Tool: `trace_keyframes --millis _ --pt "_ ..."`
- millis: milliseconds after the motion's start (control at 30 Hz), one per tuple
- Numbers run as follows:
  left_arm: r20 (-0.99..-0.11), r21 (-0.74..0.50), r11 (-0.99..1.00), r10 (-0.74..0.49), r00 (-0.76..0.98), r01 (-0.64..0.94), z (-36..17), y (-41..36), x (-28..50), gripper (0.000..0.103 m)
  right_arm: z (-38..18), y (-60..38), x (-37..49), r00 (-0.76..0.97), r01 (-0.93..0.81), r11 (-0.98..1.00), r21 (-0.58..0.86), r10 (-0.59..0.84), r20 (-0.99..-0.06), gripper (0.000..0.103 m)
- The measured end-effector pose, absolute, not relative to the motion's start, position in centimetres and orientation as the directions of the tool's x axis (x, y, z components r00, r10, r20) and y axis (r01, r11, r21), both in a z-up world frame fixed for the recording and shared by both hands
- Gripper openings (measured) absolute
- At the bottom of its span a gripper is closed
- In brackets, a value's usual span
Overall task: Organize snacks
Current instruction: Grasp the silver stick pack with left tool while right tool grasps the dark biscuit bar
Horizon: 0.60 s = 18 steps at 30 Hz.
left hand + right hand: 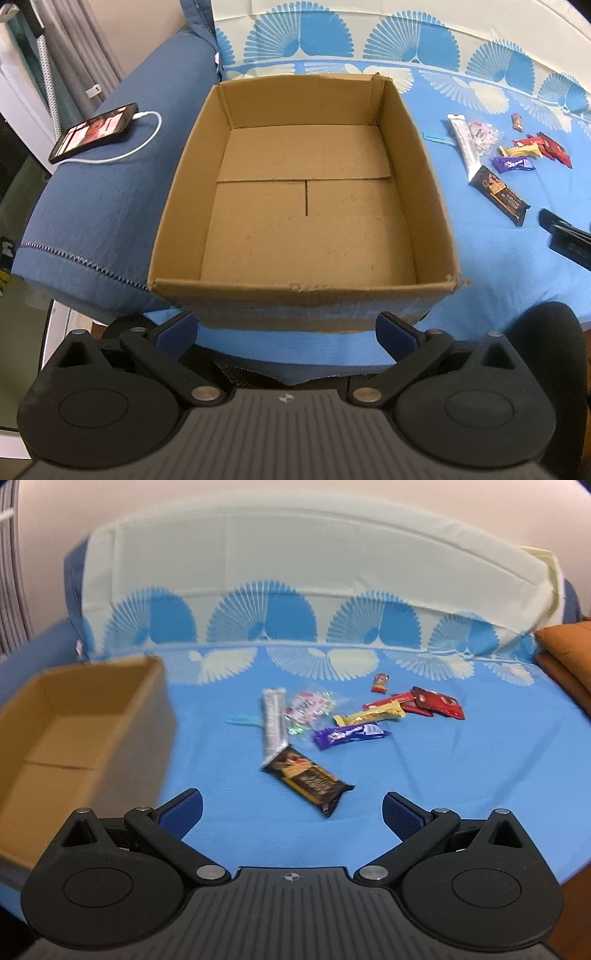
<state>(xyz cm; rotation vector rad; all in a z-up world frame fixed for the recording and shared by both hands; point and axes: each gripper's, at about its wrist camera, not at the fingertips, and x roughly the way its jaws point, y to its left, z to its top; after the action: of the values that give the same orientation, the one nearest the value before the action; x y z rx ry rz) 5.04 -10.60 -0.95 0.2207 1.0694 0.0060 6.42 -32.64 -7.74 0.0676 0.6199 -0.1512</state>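
Note:
An empty cardboard box [428, 177] [110, 686] sits open on the blue sheet. My left gripper [291, 332] is open, just short of the box's near wall. Right of the box lie several snacks: a dark brown bar [308, 777] [498, 194] nearest, a silver bar [273, 722] [463, 142], a clear candy bag [308, 709], a purple bar [351, 734] [513, 163], a yellow bar [369, 714], red wrappers [436, 701] and a small red piece [380, 683]. My right gripper [291, 814] is open, just in front of the dark bar, holding nothing.
A phone [94, 131] on a white cable lies on the blue sofa arm left of the box. An orange cushion [565, 646] sits at the far right. A black gripper tip [561, 232] shows at the right edge of the left wrist view.

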Motion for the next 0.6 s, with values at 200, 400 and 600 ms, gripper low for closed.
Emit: trace_keyframes --millis 200,400,600 --pt "-0.874 0.214 0.971 0.143 0.464 0.103 -0.4 -13.3 7.6 0.103 -12.6 -35.4 14.9 0.730 0.027 0.999 -0.033 -0.043 -0.682 0.103" --pt "-0.883 0.219 0.964 0.131 0.450 0.149 -0.4 -17.6 11.0 0.103 -16.5 -36.5 22.0 0.672 -0.033 0.995 -0.094 -0.047 -0.739 0.103" --pt "-0.920 0.126 0.962 0.023 0.392 0.241 -0.6 -23.8 16.4 0.103 -17.6 -38.1 22.4 0.637 -0.051 0.998 -0.026 0.013 -0.771 0.059"
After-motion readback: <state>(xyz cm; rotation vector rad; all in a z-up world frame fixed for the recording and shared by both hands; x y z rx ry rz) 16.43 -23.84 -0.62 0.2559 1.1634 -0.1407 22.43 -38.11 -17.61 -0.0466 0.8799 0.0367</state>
